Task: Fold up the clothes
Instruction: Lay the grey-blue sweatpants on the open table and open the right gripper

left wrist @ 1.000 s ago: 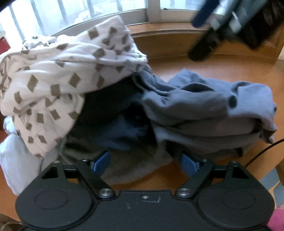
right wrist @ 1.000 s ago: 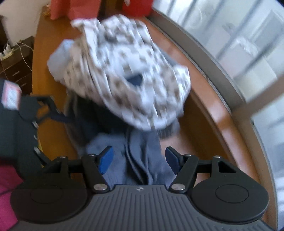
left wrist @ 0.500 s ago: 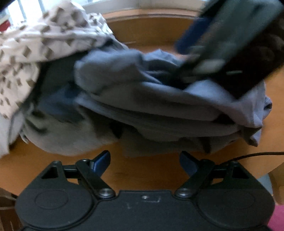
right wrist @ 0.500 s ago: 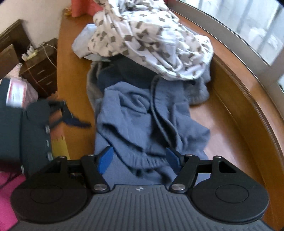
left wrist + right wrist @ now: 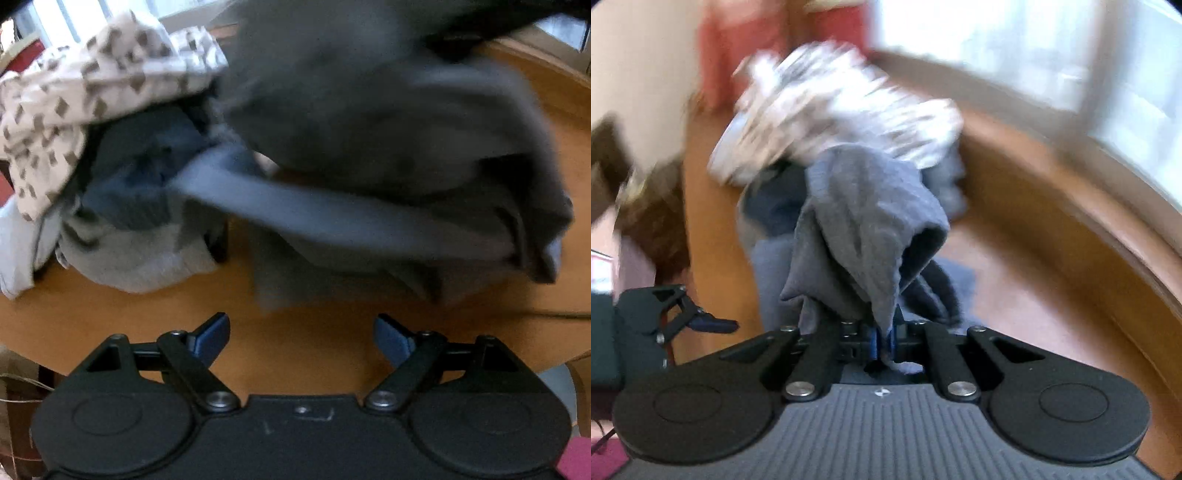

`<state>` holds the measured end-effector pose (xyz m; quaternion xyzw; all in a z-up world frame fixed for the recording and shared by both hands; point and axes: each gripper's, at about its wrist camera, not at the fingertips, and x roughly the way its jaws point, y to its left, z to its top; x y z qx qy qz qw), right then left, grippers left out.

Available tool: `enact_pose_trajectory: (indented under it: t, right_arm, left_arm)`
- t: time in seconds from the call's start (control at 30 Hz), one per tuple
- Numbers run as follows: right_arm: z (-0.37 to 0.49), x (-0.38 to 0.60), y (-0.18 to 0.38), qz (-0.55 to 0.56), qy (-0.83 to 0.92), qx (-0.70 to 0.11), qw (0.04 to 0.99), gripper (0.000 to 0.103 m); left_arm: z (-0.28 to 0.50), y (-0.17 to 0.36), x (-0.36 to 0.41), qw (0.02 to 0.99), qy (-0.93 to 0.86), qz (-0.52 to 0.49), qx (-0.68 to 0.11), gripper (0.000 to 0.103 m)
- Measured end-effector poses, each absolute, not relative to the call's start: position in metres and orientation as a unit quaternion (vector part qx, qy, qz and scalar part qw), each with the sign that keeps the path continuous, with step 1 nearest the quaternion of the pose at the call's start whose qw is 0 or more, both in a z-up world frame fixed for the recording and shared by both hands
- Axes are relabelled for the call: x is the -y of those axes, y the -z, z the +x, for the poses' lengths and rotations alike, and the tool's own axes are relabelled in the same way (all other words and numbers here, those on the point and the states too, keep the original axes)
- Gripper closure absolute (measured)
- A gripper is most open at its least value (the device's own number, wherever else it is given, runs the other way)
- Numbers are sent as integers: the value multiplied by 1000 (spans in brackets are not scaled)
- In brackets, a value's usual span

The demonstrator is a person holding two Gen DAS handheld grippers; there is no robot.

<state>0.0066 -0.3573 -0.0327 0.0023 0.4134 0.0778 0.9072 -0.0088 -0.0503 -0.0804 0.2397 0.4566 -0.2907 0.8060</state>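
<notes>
Right gripper [image 5: 882, 341]: blue pads drawn together with only a thin fold of cloth between them; it has hold of the grey-blue garment [image 5: 864, 221], which rises from the pads in a peaked bunch and drapes down both sides; the lower part of the garment trails toward the wooden table [image 5: 1015, 295].

Left gripper [image 5: 301, 338]: blue fingers [image 5: 210, 334] spread wide, nothing between them, no contact with any cloth; it hangs over bare table [image 5: 147, 321] near the front edge; in the right wrist view it appears at the left margin [image 5: 713, 325], well apart from the right gripper.

Grey-blue garment in the left wrist view [image 5: 388, 155]: blurred, fills the upper centre and right, its upper part lifted toward the top of the view, a band of it stretching left toward the pile.

Pile: white cloth with brown squares [image 5: 92, 92] on top at the left; a dark blue item [image 5: 147, 173] under it; a pale grey item [image 5: 147, 258] at the bottom resting on the table; a light blue piece [image 5: 18, 243] at the far left.

No containers seen.

Edges and room: raised wooden rim [image 5: 1071, 206] along the window side behind the pile; open table surface right of the held garment [image 5: 1015, 295]; a strip of clear table between the left gripper and the pile; a thin dark cable [image 5: 554, 314] lies at the right edge.
</notes>
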Motion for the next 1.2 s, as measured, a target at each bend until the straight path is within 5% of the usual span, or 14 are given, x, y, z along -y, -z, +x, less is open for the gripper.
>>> enact_pose_trajectory:
  t: [0.2, 0.3, 0.43, 0.63, 1.2]
  right_arm:
    - [-112, 440, 15, 46, 96, -391, 914, 95]
    - [-150, 467, 50, 60, 181, -439, 878, 75]
    - [-187, 474, 91, 41, 283, -480, 829, 64]
    - [-245, 464, 79, 66, 361, -432, 824, 33]
    - [-257, 526, 83, 126, 286, -359, 879, 31]
  left_arm:
    - [0, 74, 77, 801, 325, 231, -446, 19]
    - [-8, 83, 103, 789, 350, 252, -438, 19]
    - [-24, 86, 133, 764, 400, 277, -423, 19]
    - [-51, 89, 160, 728, 485, 306, -377, 19]
    - [-115, 104, 220, 772, 381, 310, -404, 19]
